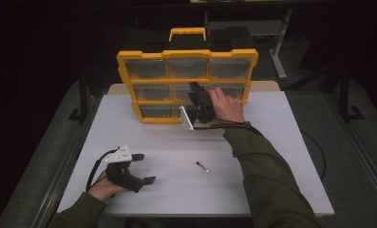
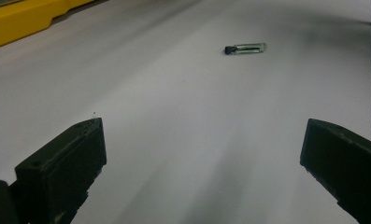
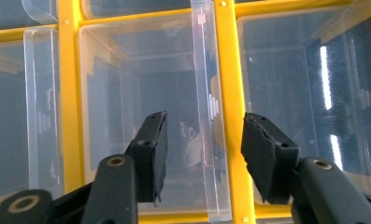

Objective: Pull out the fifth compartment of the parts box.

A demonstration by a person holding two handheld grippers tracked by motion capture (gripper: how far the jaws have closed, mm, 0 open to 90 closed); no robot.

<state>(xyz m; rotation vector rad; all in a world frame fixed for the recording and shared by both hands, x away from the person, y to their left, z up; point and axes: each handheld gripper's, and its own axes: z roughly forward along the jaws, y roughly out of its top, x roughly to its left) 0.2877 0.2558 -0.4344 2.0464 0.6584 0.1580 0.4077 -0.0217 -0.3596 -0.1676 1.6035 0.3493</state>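
A yellow organizer with clear drawers stands upright at the back of the white table. My right gripper points into its middle row. In the right gripper view the jaws stand partly apart around a clear drawer's ridge, beside a yellow divider; the pads do not touch it. My left gripper rests on the table at the front left, open with nothing between its fingers. A small glass tube with a black cap lies on the table, ahead of the left jaws.
The organizer's carry handle sticks up at its top. A corner of its yellow base lies far off in the left gripper view. A black cable trails off the table's right side. Dark floor and a metal stand lie behind.
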